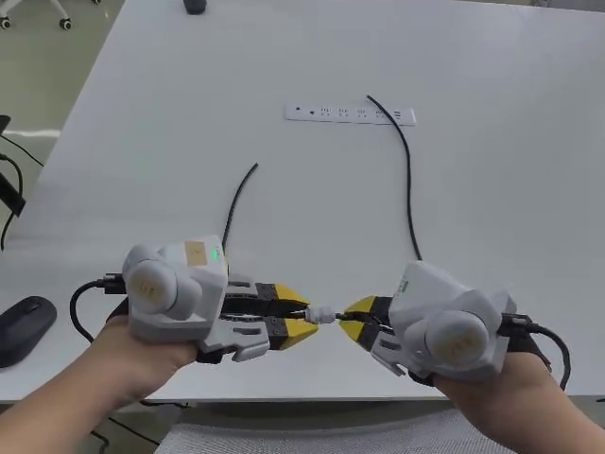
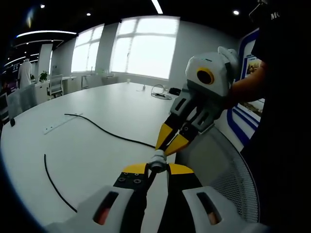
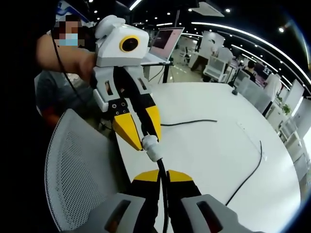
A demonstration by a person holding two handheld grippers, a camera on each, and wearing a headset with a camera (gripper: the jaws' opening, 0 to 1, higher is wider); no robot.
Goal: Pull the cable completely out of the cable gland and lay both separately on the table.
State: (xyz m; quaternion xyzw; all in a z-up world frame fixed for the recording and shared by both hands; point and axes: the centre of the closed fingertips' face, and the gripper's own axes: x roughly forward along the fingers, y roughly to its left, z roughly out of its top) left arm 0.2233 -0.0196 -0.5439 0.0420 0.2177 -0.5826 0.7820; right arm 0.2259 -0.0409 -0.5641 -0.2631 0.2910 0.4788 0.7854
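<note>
A small white cable gland [image 1: 322, 315] hangs in the air just over the table's near edge, between the two grippers. My left gripper [image 1: 307, 318] is shut on the gland [image 2: 156, 160], yellow tips pinching it. A black cable [image 3: 163, 187] leaves the gland [image 3: 150, 145] and runs between the pads of my right gripper [image 3: 163, 175], which is shut on it close behind the gland. The right gripper [image 2: 167, 145] faces the left one tip to tip. A long black cable [image 1: 408, 180] lies on the table and vanishes behind the right gripper [image 1: 348, 317].
A shorter black cable [image 1: 238, 203] lies on the white table [image 1: 170, 142] and disappears behind the left gripper. A white power strip [image 1: 350, 114] sits farther back. A dark mouse [image 1: 24, 326] rests at the left edge. A grey mesh chair [image 3: 77, 170] stands below the near edge.
</note>
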